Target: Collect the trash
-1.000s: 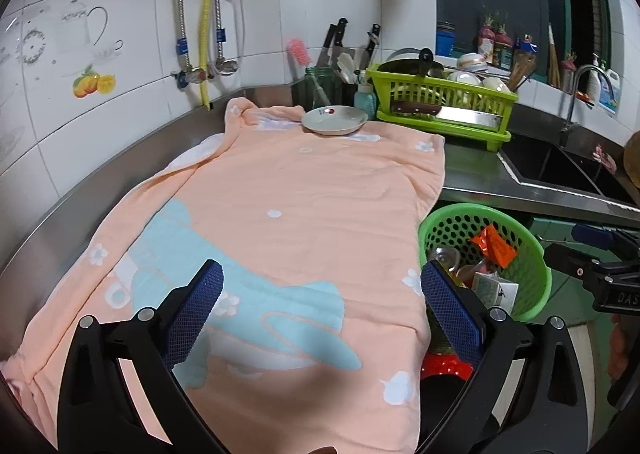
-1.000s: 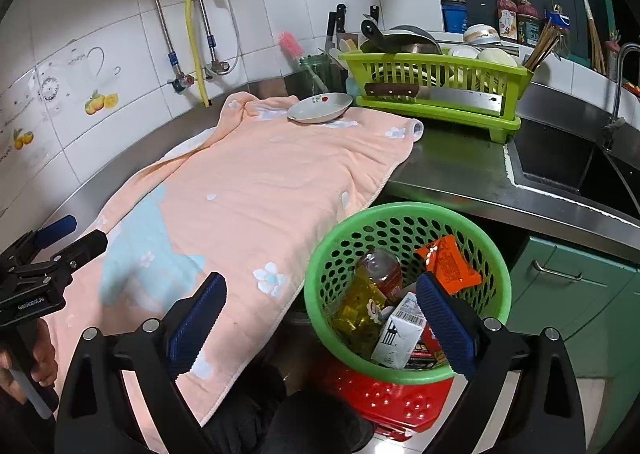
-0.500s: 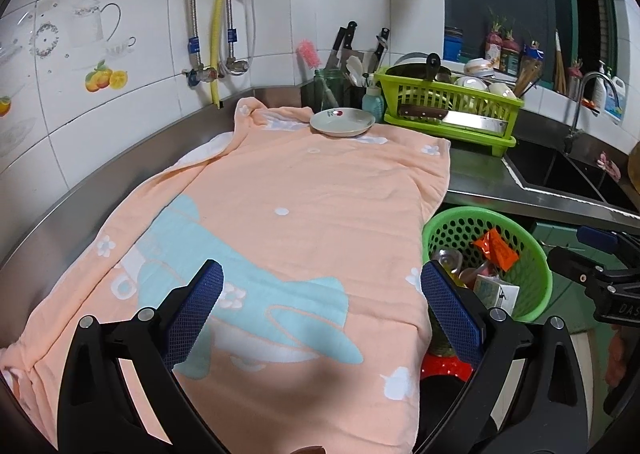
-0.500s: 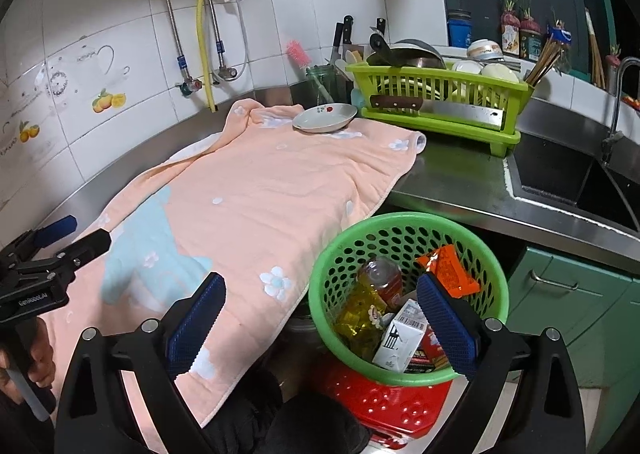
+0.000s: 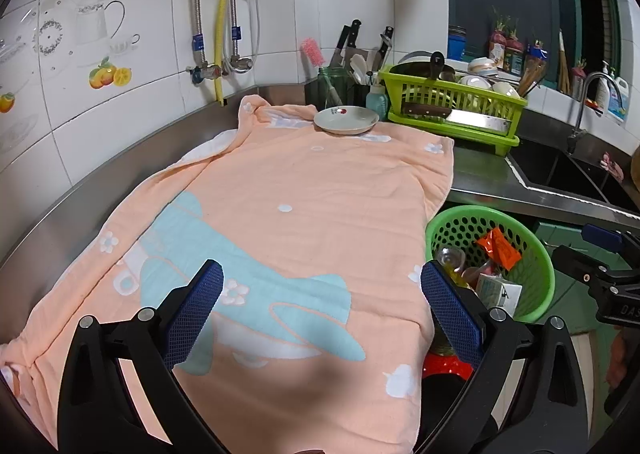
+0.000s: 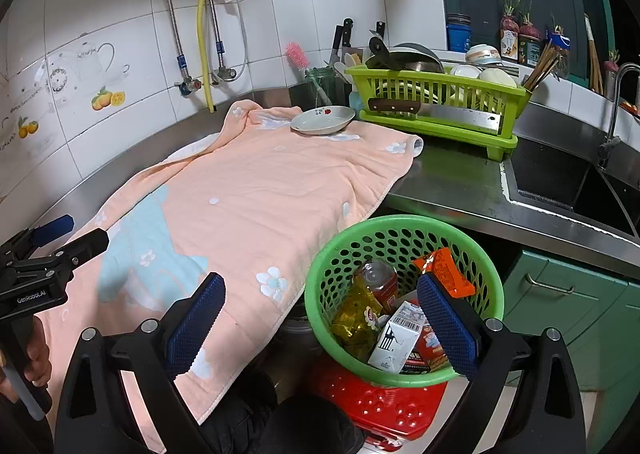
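A round green basket (image 6: 400, 238) (image 5: 536, 254) sits on a red stool (image 6: 380, 406) beside the counter. Inside it lie a yellow-liquid bottle (image 6: 366, 298), an orange wrapper (image 6: 442, 268) (image 5: 498, 246) and a white carton (image 6: 394, 338) (image 5: 498, 290). My right gripper (image 6: 320, 318) hovers open near the basket's front rim, nothing between its blue pads. My left gripper (image 5: 320, 314) hangs open over the peach towel (image 5: 288, 206) (image 6: 240, 206), also holding nothing. Each gripper shows in the other's view at the edge.
A white plate (image 5: 346, 120) (image 6: 323, 120) rests on the towel's far end. Behind it stand a knife block, a brush jar and a green dish rack (image 5: 452, 106) with a cleaver. A sink (image 6: 568, 182) lies at the right, green cabinets (image 6: 560, 294) below.
Both grippers have drawn back and risen a little, so the counter and the basket look slightly farther away. Jaws stay open; the trash in the basket has not moved.
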Demonstrator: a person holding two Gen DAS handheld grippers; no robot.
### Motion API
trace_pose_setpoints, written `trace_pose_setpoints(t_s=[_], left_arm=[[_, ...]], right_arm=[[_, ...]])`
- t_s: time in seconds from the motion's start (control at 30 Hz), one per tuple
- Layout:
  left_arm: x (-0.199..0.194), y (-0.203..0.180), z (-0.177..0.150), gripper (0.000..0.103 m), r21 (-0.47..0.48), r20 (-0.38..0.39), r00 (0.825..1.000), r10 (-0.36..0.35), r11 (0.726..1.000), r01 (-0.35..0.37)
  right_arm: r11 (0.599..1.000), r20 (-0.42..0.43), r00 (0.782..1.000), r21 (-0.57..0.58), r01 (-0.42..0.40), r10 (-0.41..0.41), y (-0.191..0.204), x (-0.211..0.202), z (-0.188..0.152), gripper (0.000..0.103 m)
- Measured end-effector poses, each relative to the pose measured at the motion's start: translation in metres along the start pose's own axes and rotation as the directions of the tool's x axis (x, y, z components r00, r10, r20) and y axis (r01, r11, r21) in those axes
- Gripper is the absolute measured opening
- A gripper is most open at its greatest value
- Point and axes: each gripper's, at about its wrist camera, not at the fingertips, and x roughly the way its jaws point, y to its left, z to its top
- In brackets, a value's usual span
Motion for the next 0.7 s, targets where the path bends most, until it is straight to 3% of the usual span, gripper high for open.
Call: trace_pose_setpoints(t_s=[0.7], left_arm=[[-0.0026, -0.0008, 0.0006, 0.098, 0.004, 0.007, 1.0, 0.002, 1.0, -0.002]], right_arm=[[1.0, 0.015, 1.0, 0.001, -0.002, 0.002, 0.0001, -0.006, 0.0025, 0.094]])
